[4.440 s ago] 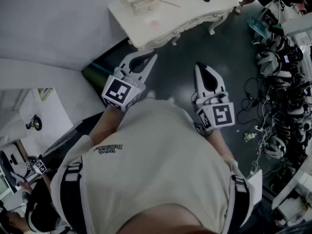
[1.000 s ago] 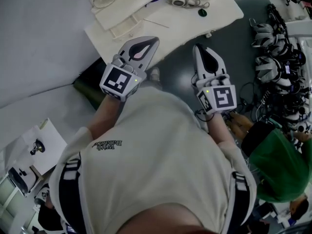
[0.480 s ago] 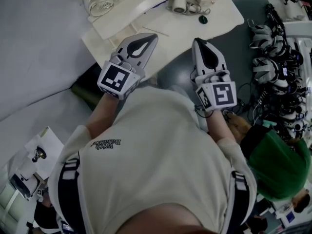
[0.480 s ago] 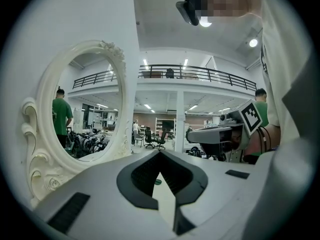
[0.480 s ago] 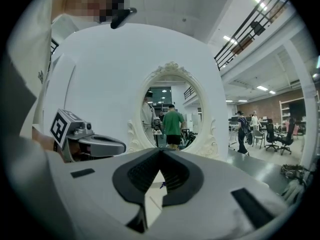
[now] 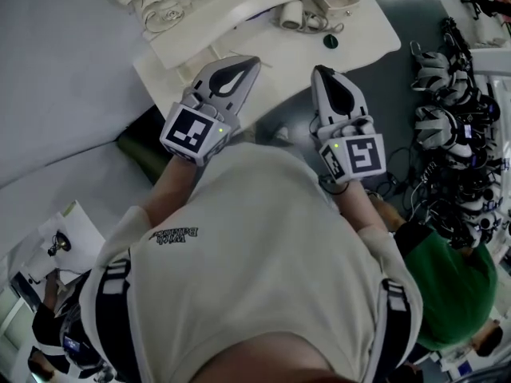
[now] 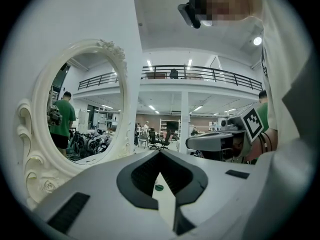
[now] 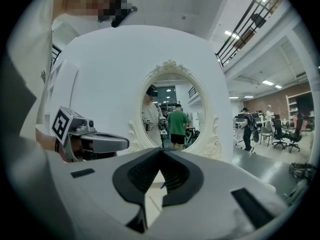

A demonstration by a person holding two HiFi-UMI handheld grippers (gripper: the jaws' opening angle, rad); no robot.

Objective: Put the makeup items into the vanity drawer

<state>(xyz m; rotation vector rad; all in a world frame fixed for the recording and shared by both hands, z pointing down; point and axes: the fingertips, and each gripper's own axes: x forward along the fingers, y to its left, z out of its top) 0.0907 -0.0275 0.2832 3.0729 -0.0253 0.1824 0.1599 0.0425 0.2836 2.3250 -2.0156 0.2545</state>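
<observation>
Left gripper, right gripper: jaws of both pressed together, nothing held, tips at the vanity's near edge. Makeup items lie ahead of the right gripper. Risk: reaching in without spreading first would likely shove small pieces off the top.

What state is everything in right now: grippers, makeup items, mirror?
left gripper: shut, empty.
right gripper: shut, empty.
dark green round item: lying on the vanity top, not gripped.
white cylinder: lying on the vanity top, not gripped.
mirror: upright.
</observation>
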